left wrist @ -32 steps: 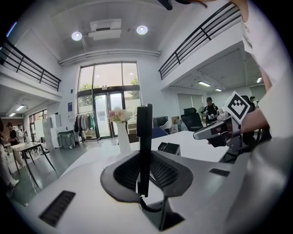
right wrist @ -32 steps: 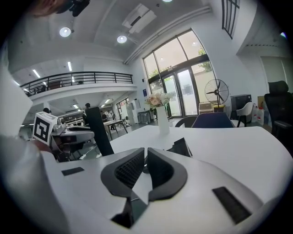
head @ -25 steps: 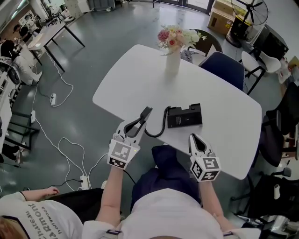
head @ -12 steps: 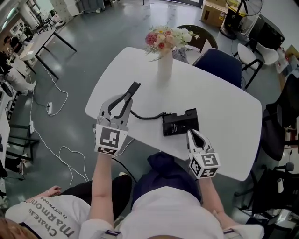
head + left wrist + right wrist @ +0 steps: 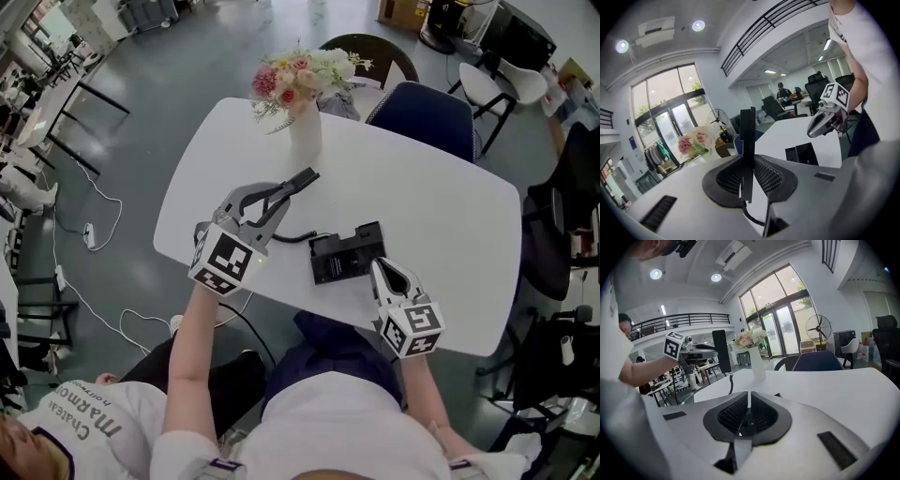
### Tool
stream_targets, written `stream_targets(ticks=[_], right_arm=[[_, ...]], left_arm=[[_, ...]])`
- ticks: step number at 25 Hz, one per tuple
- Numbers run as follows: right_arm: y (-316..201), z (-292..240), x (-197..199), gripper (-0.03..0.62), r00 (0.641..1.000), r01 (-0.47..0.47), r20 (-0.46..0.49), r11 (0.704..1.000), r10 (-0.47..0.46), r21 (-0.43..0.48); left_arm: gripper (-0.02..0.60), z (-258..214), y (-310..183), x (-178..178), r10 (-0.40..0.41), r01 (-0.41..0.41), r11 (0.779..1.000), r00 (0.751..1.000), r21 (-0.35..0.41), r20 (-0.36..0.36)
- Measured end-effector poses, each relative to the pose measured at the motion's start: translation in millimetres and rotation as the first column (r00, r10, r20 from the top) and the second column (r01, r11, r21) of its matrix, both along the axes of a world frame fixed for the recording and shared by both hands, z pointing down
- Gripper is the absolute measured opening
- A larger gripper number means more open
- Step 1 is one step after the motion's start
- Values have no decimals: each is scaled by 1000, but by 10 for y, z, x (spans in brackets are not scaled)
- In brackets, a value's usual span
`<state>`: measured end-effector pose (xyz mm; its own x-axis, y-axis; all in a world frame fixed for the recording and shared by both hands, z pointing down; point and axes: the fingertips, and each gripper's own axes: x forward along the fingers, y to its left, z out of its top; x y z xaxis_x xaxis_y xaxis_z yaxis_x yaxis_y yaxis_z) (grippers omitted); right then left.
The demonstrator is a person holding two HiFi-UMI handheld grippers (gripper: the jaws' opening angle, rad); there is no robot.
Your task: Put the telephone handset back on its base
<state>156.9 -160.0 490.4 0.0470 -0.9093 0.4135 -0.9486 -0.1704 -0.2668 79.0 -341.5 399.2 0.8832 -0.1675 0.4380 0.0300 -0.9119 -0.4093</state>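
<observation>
A black telephone handset [image 5: 298,181] is clamped edge-on between the jaws of my left gripper [image 5: 281,195], held in the air over the left part of the white table [image 5: 422,187]. In the left gripper view the handset [image 5: 747,136] stands upright in the left gripper [image 5: 747,161]. Its black cord [image 5: 292,236] runs to the black base [image 5: 347,255], which lies flat near the table's front edge. My right gripper [image 5: 379,266] hovers just right of the base, shut and empty. The right gripper [image 5: 749,400] has its jaws together in its own view.
A white vase [image 5: 305,136] of pink and white flowers [image 5: 295,73] stands at the table's far left. A blue chair [image 5: 422,117] sits behind the table. Cables [image 5: 103,202] lie on the grey floor at left. Another person's sleeve [image 5: 84,427] shows at the lower left.
My left gripper has lifted the handset from the table's front edge, swung out left and now carries it rightwards, closer to the base. The right gripper has stayed beside the base.
</observation>
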Motion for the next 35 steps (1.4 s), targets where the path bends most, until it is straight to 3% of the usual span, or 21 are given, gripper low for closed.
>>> stream_targets(ticks=[3,6,9,14,18,22,24,31,33,35], right_arm=[[25,58,35,43,1000,7,11,1000,-6,-23],[42,128,45,43,1000,9,21,999,-8,-40],[42,166,62,43,1000,-2,27,999,3,-48],[-14,177,60,43,1000,-4,27,999,5,-50],[-10,187,49,43,999,-13,33,998,15,-57],[15,271,14,43,999,-26,44,997,29,-69],[6,271,7,43,998,-33,48,997,36,-67],[41,240,49,43,997,-65,45,995,68,-71],[79,255,59,43,995,-78,49,994,82,-77],[116,278,58,43,994,-90,56,992,95,-84]], left_arm=[[77,228,106,137,127,-119,990,986,-81,109],[75,468,223,219,253,-218,959,947,-183,200],[77,694,349,288,357,-272,907,901,-321,246],[76,1035,527,340,497,-290,798,813,-528,304],[76,1137,604,391,589,-299,723,738,-622,330],[75,1221,648,400,656,-279,673,654,-685,378],[75,1274,705,399,687,-265,640,618,-721,382],[75,1395,952,460,811,-256,469,503,-845,298],[76,1436,1011,492,839,-264,441,459,-858,291],[77,1466,1047,558,855,-267,429,429,-863,292]])
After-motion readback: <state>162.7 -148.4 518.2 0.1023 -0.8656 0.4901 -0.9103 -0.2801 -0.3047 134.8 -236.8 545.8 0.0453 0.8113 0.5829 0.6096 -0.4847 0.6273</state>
